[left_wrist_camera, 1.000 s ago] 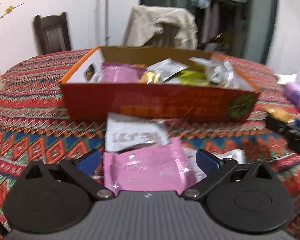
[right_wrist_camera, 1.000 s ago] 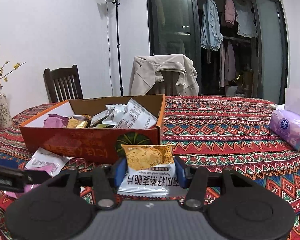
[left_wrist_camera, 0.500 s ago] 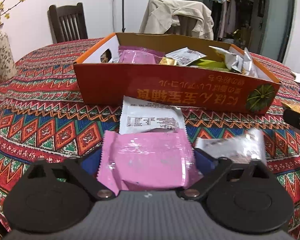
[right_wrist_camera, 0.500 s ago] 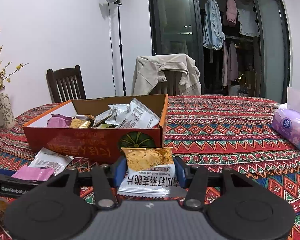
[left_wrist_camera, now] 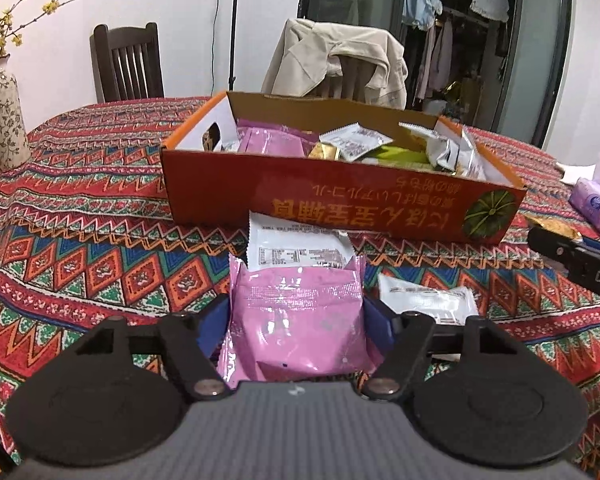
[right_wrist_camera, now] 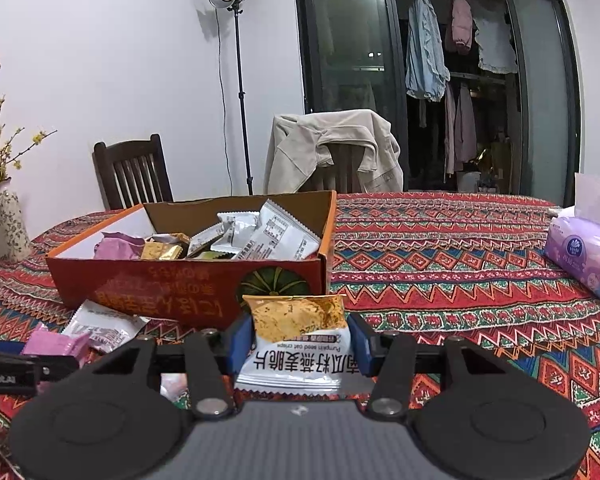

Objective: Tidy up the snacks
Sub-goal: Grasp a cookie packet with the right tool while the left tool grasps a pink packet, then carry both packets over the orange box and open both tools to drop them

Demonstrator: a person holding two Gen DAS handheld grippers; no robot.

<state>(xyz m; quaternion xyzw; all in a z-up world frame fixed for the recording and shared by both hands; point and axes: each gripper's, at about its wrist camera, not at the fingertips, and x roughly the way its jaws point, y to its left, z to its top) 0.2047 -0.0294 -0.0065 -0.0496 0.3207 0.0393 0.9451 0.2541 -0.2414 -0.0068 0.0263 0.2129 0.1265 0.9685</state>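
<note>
Beyond both jaws, the orange box (left_wrist_camera: 340,204) already holds many snacks, while the left gripper (left_wrist_camera: 296,320) closes around a pink packet (left_wrist_camera: 296,320), the right gripper (right_wrist_camera: 298,344) pinches an oat-crisp packet (right_wrist_camera: 296,344), and 2 white packets (left_wrist_camera: 296,252) remain on the desk (left_wrist_camera: 80,248).

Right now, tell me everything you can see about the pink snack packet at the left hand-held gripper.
The pink snack packet is a glossy plastic pouch with crimped, zigzag ends, sealed and slightly puffed. It sits between the blue pads of the left hand-held gripper, whose jaws are closing on it. Its far edge overlaps a white packet lying on the patterned tablecloth before the orange box.
</note>
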